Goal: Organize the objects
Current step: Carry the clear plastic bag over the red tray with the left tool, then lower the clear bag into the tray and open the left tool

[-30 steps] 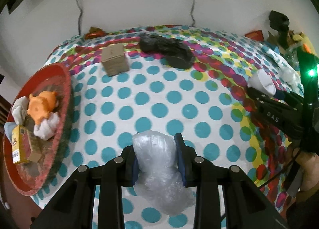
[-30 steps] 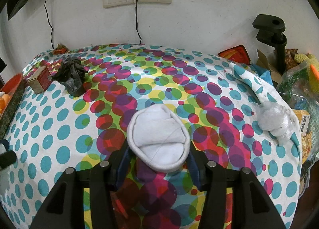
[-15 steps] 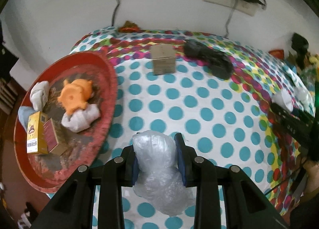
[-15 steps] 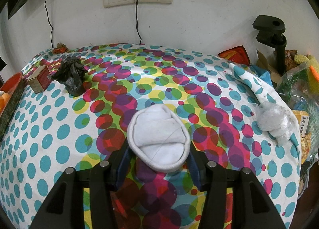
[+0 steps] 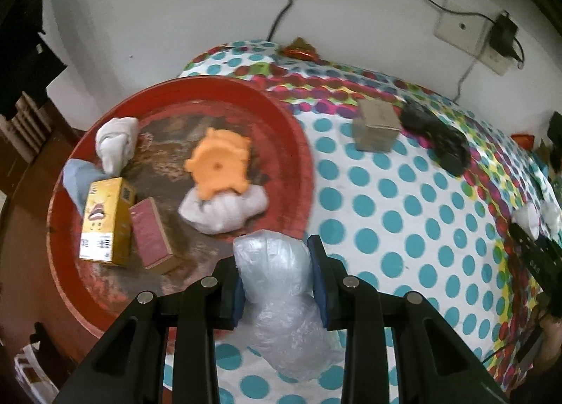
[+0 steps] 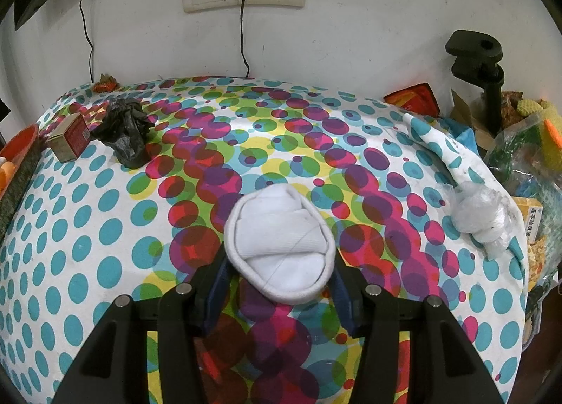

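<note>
Left wrist view shows the left hand-held gripper (image 5: 275,279) pinching a crumpled clear plastic bag (image 5: 281,295), its blue pads pressed into the bundle's sides while the loose tail hangs below. The bag hangs over the near edge of the red tray (image 5: 295,144), which sits at the left end of the table (image 5: 404,228) with its dotted cloth. The tray already carries an orange toy (image 5: 219,163), a white cloth bundle (image 5: 224,212), a yellow box (image 5: 105,221), a dark red box (image 5: 152,233) and a rolled white sock (image 5: 116,144).

The step in hand looks like a drop into the tray. To do it well, the bag should travel further over the bare patch nearest the gripper, in front of the cloth bundle and beside the dark red box, before the jaws part; released at the rim, the light bag could slide back onto the cloth. A low release would keep it from bouncing or drifting.

That gripper points steeply down and leans toward the tray. In the right wrist view, the right hand-held gripper (image 6: 279,284) also tilts downward over the middle of the table, clamped on a rolled white sock ball (image 6: 279,246). A brown box (image 6: 68,137), a black bag (image 6: 126,133) and another clear bag (image 6: 479,217) lie on the table, not yet sorted.
</note>
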The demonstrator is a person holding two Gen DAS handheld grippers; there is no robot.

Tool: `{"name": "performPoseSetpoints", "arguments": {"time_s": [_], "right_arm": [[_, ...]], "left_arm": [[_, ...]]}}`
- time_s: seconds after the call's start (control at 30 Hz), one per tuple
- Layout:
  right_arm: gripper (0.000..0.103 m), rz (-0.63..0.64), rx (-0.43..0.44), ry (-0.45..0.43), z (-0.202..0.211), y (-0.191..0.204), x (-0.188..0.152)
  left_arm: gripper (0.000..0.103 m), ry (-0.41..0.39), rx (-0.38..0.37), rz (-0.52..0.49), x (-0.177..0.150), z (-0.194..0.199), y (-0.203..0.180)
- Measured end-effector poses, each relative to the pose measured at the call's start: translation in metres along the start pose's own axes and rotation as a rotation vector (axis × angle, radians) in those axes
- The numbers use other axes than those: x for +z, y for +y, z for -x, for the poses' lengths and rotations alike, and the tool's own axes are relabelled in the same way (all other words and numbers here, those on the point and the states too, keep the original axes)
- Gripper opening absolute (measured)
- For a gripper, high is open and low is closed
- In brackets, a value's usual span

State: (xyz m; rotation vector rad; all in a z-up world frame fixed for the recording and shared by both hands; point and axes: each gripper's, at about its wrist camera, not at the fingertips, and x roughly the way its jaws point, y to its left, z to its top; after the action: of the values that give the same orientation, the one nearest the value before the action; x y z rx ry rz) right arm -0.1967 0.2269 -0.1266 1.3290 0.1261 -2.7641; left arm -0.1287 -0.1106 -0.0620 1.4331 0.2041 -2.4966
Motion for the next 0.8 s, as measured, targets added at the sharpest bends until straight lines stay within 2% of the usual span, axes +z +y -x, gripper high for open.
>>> {"name": "performPoseSetpoints", "arguments": {"time_s": [0.37,0.8], "right_arm": [[0.053,0.012,-0.014,-0.002,0.001,0.002,0.0],[0.053,0.017,-0.018,-0.003,0.001,0.002,0.0]], "left_arm": [[0.029,0.017,0.043,0.112,0.007,-0.012,0.055],[0.03,0.05,0.079,0.174,0.01,-0.029,0.096]]}}
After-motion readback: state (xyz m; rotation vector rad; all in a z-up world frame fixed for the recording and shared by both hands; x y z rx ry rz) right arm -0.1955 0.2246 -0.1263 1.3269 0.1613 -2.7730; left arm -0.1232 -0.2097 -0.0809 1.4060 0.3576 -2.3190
